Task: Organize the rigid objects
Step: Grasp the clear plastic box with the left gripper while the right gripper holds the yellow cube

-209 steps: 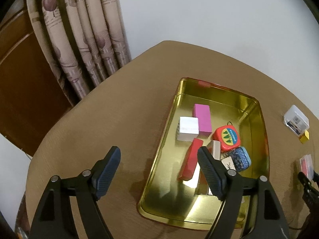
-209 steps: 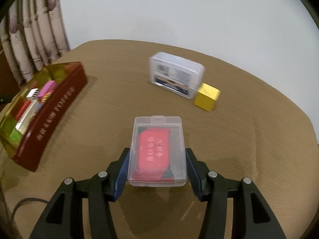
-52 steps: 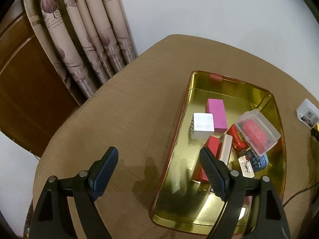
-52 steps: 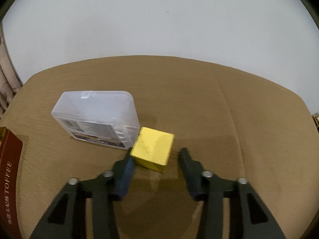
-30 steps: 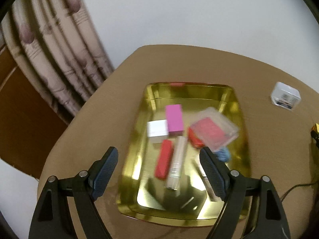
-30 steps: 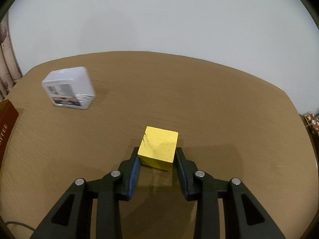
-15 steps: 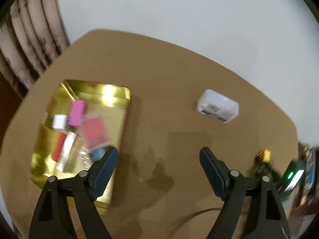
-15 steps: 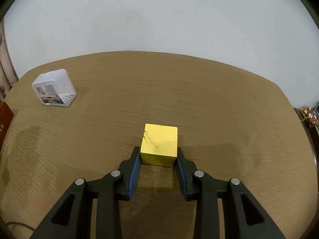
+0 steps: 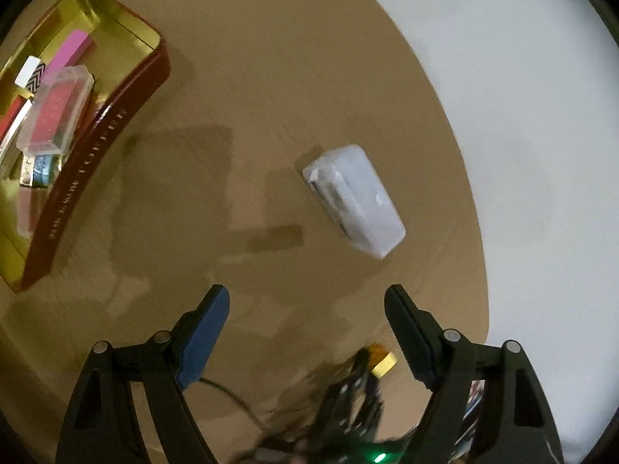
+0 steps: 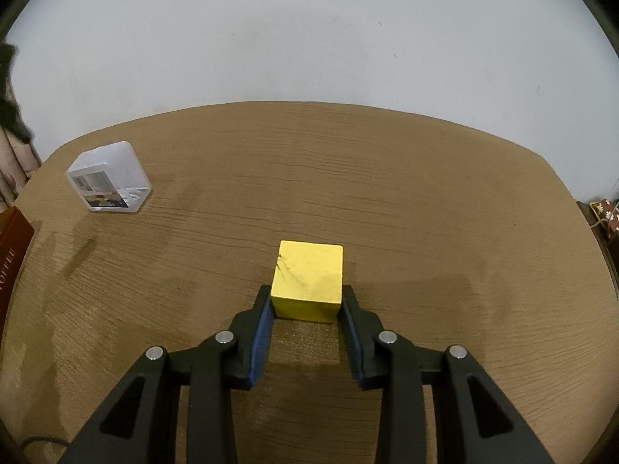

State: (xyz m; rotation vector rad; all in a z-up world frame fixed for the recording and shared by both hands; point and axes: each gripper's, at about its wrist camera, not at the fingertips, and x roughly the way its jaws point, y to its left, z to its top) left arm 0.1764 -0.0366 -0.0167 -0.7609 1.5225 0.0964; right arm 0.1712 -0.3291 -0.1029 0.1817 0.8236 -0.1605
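Brown wood-grain table (image 10: 425,193) and a plain white wall (image 10: 309,38) filled both views. At the far left of the left wrist view, a gold tin (image 9: 104,123) with dark red sides was seen on the table. Several things were already laid in it: a pink block (image 9: 71,48), a clear case (image 9: 56,108) with a red item inside, and some smaller pieces that could not be told apart. So a good part of the sorting was judged as done.

Near the middle of this view a white box (image 9: 354,199) was lying on the table, well apart from the tin. The left gripper (image 9: 307,332) was held wide open above the table, with nothing between its jaws.

Further right, the cube (image 10: 307,280) was gripped by the right gripper (image 10: 307,309), whose jaws were closed on its two sides. Whether the cube was lifted or resting on the table could not be told.

Two things were judged as left: the cube and the box.

The inside of the tin was shown only by the left view. The closed grip was shown clearly only by the right view; in the left one the cube (image 9: 381,363) was only a small yellow spot.
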